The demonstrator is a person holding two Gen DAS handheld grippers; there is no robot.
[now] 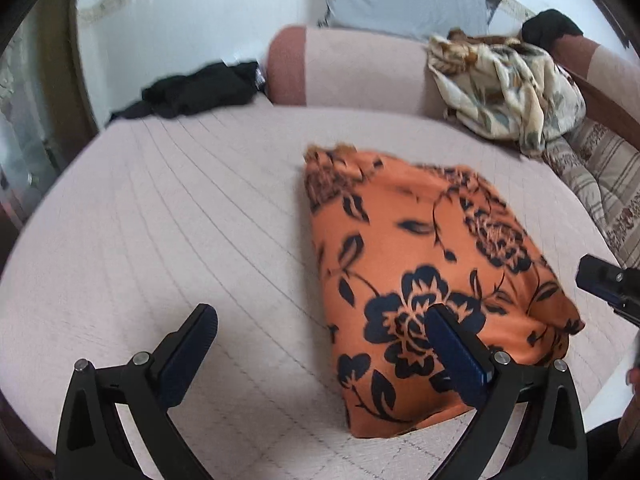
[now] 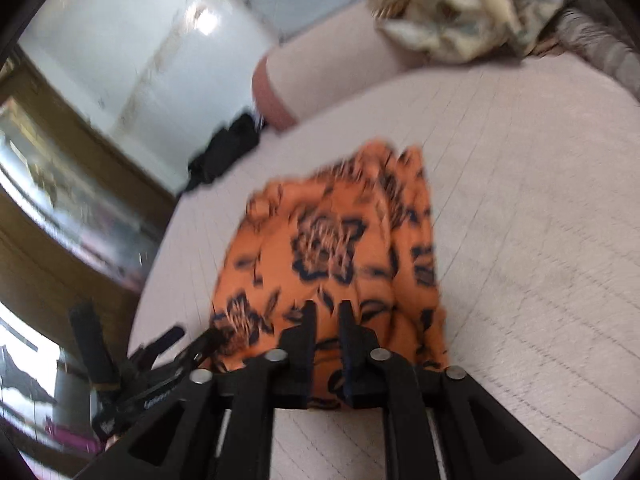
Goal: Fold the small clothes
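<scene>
Near the front edge of the pale quilted bed cover point(image 1: 168, 216) lies the orange cloth with the dark flower print point(image 1: 420, 248), folded into a rough rectangle that reaches from that edge toward the middle of the cover; its far corner is a little rumpled. Over the cover's front edge hangs the left gripper point(image 1: 320, 332) with its jaws spread wide and nothing between them: one finger stands over bare cover to the left of the cloth, the other stands in front of the cloth's near part, and whether that finger touches the fabric cannot be told. At the right rim of the left wrist view a dark piece of the right gripper point(image 2: 328, 316) shows beside the cloth's right side. Seen from its own camera, the right gripper points down at the near end of the cloth with its jaws only a narrow gap apart; orange fabric shows through that gap, but this view is blurred and I cannot tell whether the pads press on it. Along the far edge of the cover runs a pink bolster point(image 1: 352, 68). A crumpled black garment point(image 1: 200, 88) lies by the far left corner, and a cream floral cloth point(image 1: 504, 88) is heaped at the far right, against the bolster's end.
</scene>
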